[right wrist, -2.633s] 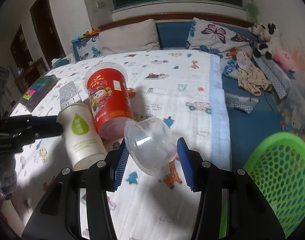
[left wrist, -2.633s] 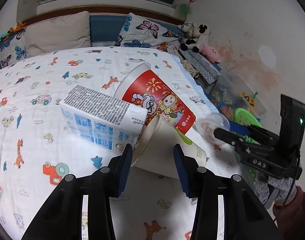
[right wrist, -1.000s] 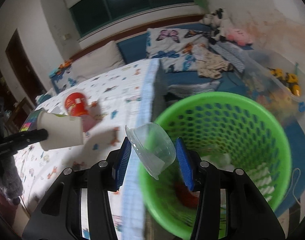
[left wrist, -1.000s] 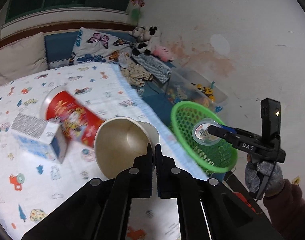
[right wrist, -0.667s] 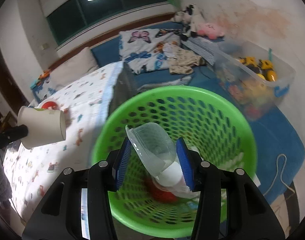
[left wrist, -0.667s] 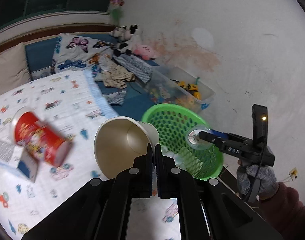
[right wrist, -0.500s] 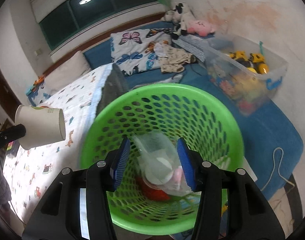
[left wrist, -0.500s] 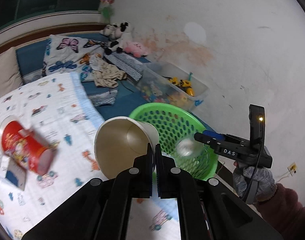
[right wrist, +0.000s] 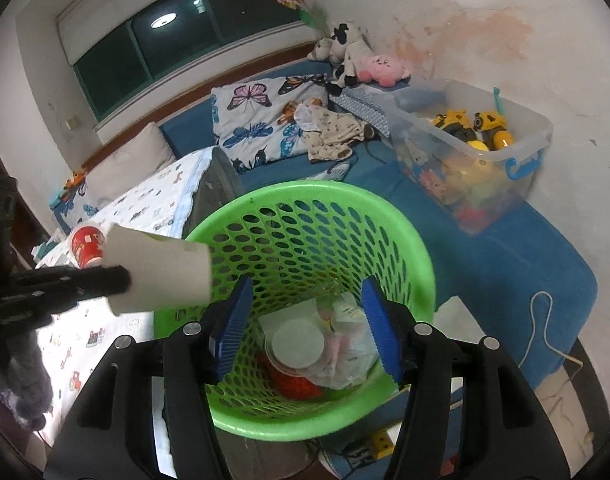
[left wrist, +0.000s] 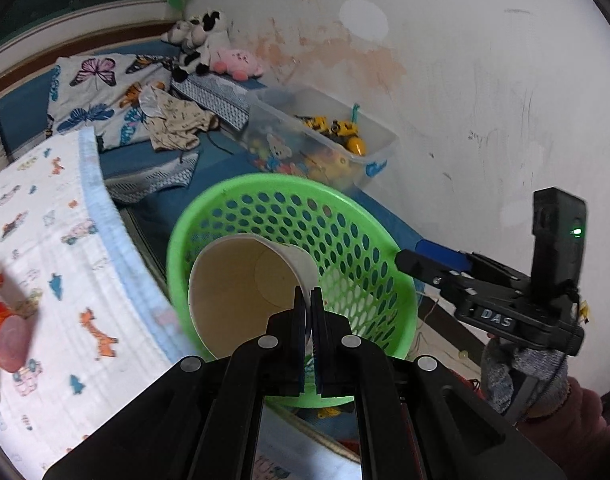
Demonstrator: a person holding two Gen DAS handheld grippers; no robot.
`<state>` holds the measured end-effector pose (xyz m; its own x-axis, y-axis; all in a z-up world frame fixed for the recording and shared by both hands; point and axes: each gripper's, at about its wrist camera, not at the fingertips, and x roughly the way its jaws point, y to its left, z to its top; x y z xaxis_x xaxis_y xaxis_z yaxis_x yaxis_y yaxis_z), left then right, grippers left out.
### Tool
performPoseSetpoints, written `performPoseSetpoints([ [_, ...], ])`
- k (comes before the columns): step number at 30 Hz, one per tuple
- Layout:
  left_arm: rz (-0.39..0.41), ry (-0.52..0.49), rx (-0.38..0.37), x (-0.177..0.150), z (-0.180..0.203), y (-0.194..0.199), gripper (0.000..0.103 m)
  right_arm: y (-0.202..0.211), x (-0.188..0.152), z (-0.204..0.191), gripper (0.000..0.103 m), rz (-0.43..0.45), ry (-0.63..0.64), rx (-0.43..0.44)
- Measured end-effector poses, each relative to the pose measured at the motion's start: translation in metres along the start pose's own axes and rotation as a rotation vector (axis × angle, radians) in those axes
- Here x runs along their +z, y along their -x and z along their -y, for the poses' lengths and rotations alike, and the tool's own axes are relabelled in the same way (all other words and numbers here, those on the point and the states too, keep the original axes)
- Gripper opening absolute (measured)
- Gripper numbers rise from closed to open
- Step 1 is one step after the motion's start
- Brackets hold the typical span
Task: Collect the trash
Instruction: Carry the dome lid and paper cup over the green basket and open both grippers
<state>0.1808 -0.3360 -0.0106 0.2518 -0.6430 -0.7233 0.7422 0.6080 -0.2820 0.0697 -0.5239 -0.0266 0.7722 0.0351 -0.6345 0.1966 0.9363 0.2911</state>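
While the white paper cup (left wrist: 241,292) is pinched at its rim by the left gripper (left wrist: 308,312), the deposit step of the collection is judged to be in hand. On the far left, a red printed cup (left wrist: 5,336) is seen lying on its side on the patterned bed (left wrist: 45,240), well apart from the basket; it is judged to be uncollected. The fingers (left wrist: 301,316) of the left gripper are drawn almost together, with only the cup wall between them. The cup is held on its side, mouth toward the camera, and in the right wrist view its body (right wrist: 157,276) is seen to reach over the near left rim of the green basket (right wrist: 405,232). The basket stands beside the bed, and a clear lid, crumpled wrappers and something red are noted at its bottom.

The right gripper (right wrist: 305,320) is held above the basket's mouth with its fingers (right wrist: 379,324) spread wide and nothing between them. Its load is judged to be already delivered.

To the right, against the wall, a clear toy bin (right wrist: 485,156) is noted; it is not part of the work.

For the next move, the cup should be carried a little further over the opening, so that its whole length is inside the rim, and only then should the left fingers be parted. A release made too near the rim is judged likely to send the light cup off the edge to the floor.
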Motion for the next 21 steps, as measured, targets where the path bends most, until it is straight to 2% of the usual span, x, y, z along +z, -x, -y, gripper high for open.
performPoseSetpoints([
  [7,-0.048,0.005,-0.002,-0.001,0.006,-0.017,0.004,0.004,-0.006,0.005,0.060,0.002,-0.021,0.003],
  [9,-0.061,0.016,0.006,-0.002,0.005,-0.022,0.015,0.005,-0.006,0.005,0.060,0.003,-0.021,0.003],
  [13,-0.070,0.018,0.006,-0.004,0.004,-0.025,0.018,0.006,-0.008,0.004,0.060,0.004,-0.022,0.007],
  [17,-0.061,0.019,0.014,-0.007,0.003,-0.019,0.029,0.008,-0.008,0.002,0.060,0.004,-0.021,0.011],
  [21,-0.030,0.033,0.034,-0.012,-0.005,0.001,0.030,0.009,-0.007,-0.010,0.060,0.003,0.000,0.024],
])
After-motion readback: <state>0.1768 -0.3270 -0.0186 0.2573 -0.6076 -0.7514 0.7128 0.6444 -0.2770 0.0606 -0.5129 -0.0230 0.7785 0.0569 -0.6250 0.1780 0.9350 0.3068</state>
